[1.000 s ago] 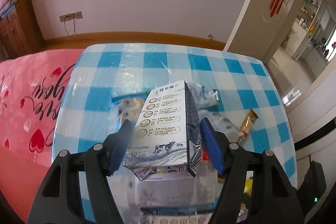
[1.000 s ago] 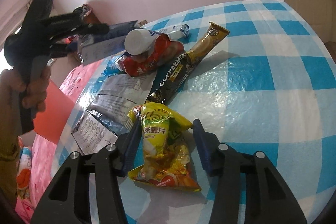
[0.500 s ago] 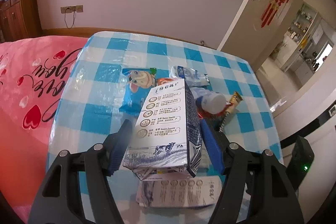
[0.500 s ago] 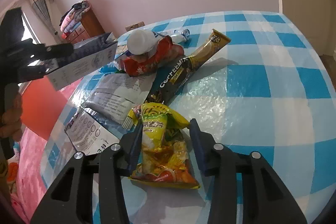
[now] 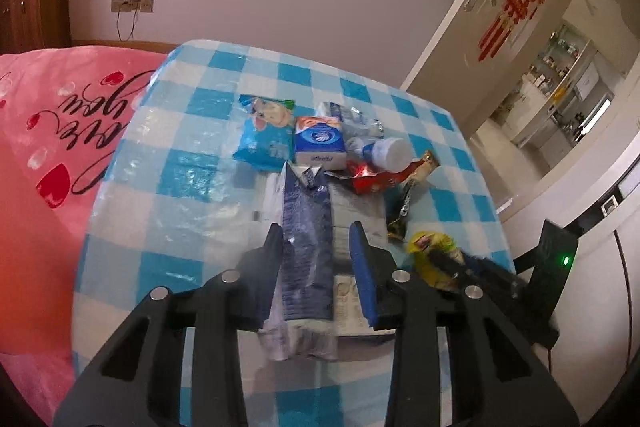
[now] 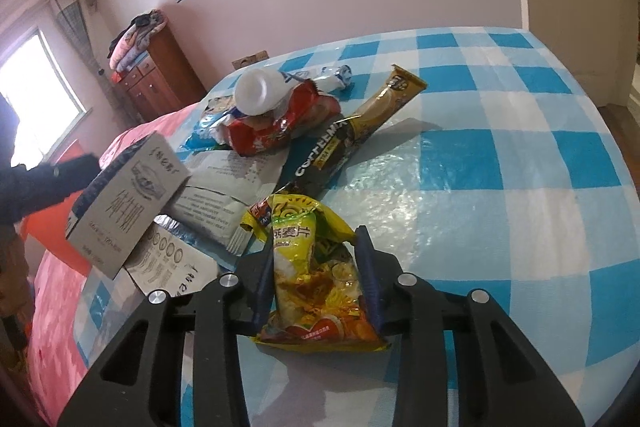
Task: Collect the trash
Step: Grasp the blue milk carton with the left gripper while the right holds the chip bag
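Blue-and-white checked cloth covers the table [image 6: 500,155], which stands beside a pink bedspread [image 5: 52,131] under a pale wall.

Landmark: the milk carton [image 5: 306,247]. It sits between the fingers of the left gripper [image 5: 316,267], long axis running straight away from the camera, folded top end pointing toward the far side of the table. In the right wrist view the same carton [image 6: 120,203] hangs tilted above the table's left edge. The left jaws have just been closing; the left pad lies against the carton, while a sliver of gap shows at the right pad, so a firm grip cannot be told for sure.

Under and just beyond the carton lie flattened grey-white cartons [image 6: 216,195]. Farther past its top end are a blue tissue pack [image 5: 320,143], a blue snack bag with a dog picture [image 5: 264,135], a white bottle [image 5: 380,151] on its side and a red wrapper [image 5: 372,179]. To the carton's right a long coffee sachet [image 6: 356,131] lies diagonally.

Nearer, right of the carton, the yellow oatmeal packet [image 6: 316,267] lies flat, long axis along the right gripper [image 6: 316,267], top pointing away. Those jaws, narrow and just closing, bracket the packet with both pads at its sides.
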The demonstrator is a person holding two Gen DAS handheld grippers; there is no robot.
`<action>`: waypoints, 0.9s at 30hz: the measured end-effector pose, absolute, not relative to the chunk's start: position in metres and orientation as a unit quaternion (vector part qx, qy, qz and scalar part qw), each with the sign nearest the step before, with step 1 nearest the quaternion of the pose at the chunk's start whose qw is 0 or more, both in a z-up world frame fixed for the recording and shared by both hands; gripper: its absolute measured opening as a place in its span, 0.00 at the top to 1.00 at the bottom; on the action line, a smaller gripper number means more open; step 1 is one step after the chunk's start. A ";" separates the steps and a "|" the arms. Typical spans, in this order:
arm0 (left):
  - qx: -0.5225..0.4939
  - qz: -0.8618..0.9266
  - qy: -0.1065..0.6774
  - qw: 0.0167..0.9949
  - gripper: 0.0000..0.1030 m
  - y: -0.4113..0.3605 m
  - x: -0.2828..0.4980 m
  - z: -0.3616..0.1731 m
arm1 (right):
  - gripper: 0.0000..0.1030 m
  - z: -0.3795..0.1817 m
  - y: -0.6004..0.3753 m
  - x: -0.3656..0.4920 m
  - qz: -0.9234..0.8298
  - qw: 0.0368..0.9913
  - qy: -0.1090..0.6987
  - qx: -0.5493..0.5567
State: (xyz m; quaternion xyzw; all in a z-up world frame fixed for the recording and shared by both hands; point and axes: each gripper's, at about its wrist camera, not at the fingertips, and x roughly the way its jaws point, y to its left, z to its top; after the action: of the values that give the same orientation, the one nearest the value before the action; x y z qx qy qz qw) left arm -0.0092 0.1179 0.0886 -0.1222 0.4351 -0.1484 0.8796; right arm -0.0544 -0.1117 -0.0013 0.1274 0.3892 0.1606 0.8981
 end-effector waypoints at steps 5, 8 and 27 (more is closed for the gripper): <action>-0.125 -0.160 0.434 0.878 0.37 0.124 -0.016 0.080 | 0.63 -0.002 -0.113 -0.053 0.158 0.898 0.389 0.127; -0.113 -0.159 0.435 0.879 0.32 0.121 -0.015 0.072 | 0.63 -0.003 -0.113 -0.052 0.157 0.897 0.393 0.128; -0.118 -0.147 0.417 0.889 0.67 0.126 -0.033 0.053 | 0.64 -0.004 -0.117 -0.053 0.132 0.902 0.391 0.130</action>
State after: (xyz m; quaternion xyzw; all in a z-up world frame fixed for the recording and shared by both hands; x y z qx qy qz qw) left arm -0.0329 0.1255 0.0528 -0.1183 0.4175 -0.1472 0.8889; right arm -0.0527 -0.1166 -0.0036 0.1300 0.3910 0.1323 0.9015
